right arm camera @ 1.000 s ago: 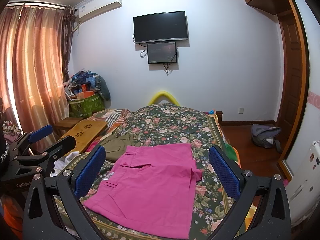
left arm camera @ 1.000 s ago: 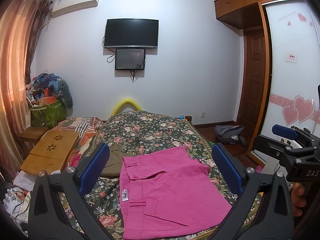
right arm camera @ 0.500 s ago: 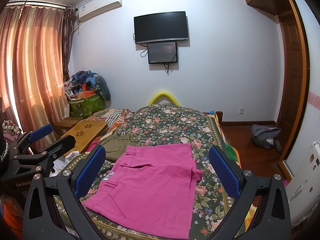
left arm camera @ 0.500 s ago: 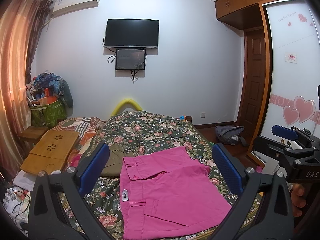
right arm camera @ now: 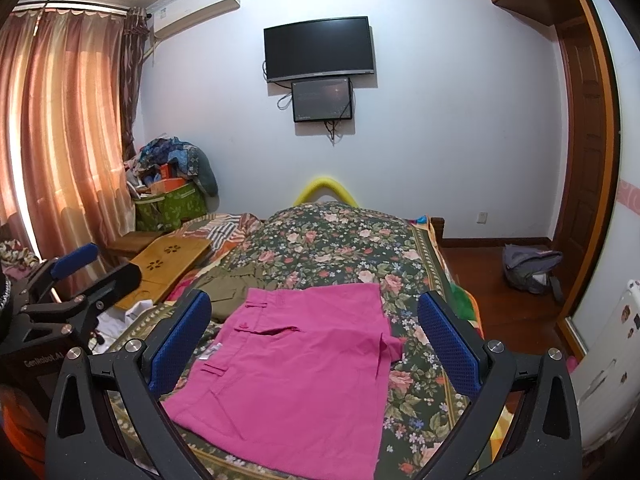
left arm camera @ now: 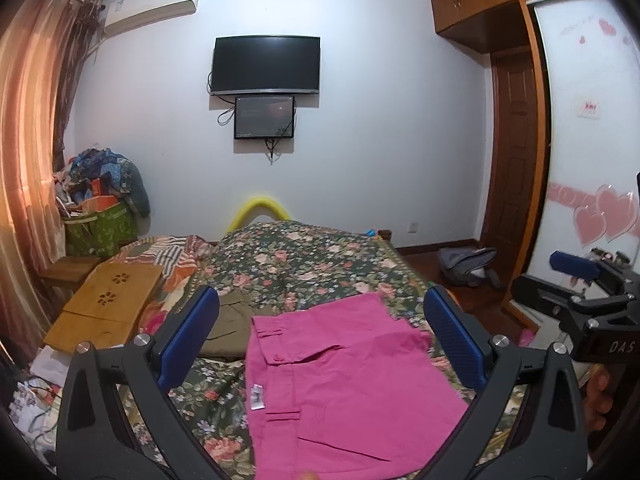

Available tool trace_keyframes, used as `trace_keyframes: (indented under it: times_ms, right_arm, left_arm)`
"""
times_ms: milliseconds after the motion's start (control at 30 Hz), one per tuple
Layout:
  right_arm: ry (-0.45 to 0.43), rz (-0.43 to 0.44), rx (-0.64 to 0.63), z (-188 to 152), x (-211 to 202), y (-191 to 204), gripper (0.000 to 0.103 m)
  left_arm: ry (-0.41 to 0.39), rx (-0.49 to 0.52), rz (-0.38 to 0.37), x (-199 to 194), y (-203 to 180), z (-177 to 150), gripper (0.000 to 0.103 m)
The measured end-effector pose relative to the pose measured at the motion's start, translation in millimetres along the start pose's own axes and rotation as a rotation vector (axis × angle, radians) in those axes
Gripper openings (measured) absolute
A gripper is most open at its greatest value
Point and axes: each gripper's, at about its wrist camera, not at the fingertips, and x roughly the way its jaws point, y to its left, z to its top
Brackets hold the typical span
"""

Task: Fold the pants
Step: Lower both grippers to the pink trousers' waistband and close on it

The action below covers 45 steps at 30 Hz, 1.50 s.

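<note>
while both hand-held grippers gape wide, left hand-held gripper [left arm camera: 320, 344], right hand-held gripper [right arm camera: 316, 340], pink pants [left arm camera: 344, 380] near edge cut off

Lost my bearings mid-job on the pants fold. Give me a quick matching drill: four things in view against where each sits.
Things:
1. pink pants
2. olive garment
3. wooden lap desk
4. backpack

Places:
A. on the floor near the door
B. flat on the floral bedspread, nearest the jaws
C. at the bed's left edge
D. just beyond the pink waistband

Pairs: 1-B, 2-D, 3-C, 4-A
</note>
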Motion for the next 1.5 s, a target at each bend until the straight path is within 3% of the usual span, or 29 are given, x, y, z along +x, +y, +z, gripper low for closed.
trace_keyframes:
  times_ms: [233,367,833,1133,1267,1333,1500]
  right_arm:
    - [0.063,-0.082,-0.035,-11.8,39.5,-19.7,0.103]
    - [0.155,-0.075,-0.032,-23.4,76.4,-38.2,0.103]
    - [0.275,-0.057,-0.056,-14.5,178.4,-82.0,0.103]
    - [0.362,-0.037,-0.034,-13.5,262.5,-118.7,0.102]
    - [0.421,-0.001,-0.015,-18.2,299.4,-131.2,0.101]
    - [0.45,0.012,-0.023,-20.4,319.1,-132.2,0.1]
    - [0.498,0.045,-0.07,-26.4,353.6,-130.2,0.087]
  left_arm:
    - [0.089,-0.006,0.0,52.1,14.0,-9.1,0.103]
    - [0.163,-0.02,0.001,95.1,27.7,-13.9,0.103]
    - [0.353,0.011,0.046,246.7,93.8,-33.8,0.103]
    - [0.452,0.01,0.055,331.2,123.4,-63.9,0.103]
    - [0.521,0.015,0.039,365.0,129.8,-80.6,0.085]
    - [0.553,0.003,0.033,381.1,134.4,-90.2,0.084]
    - [0.621,-0.045,0.008,410.4,144.5,-108.0,0.065]
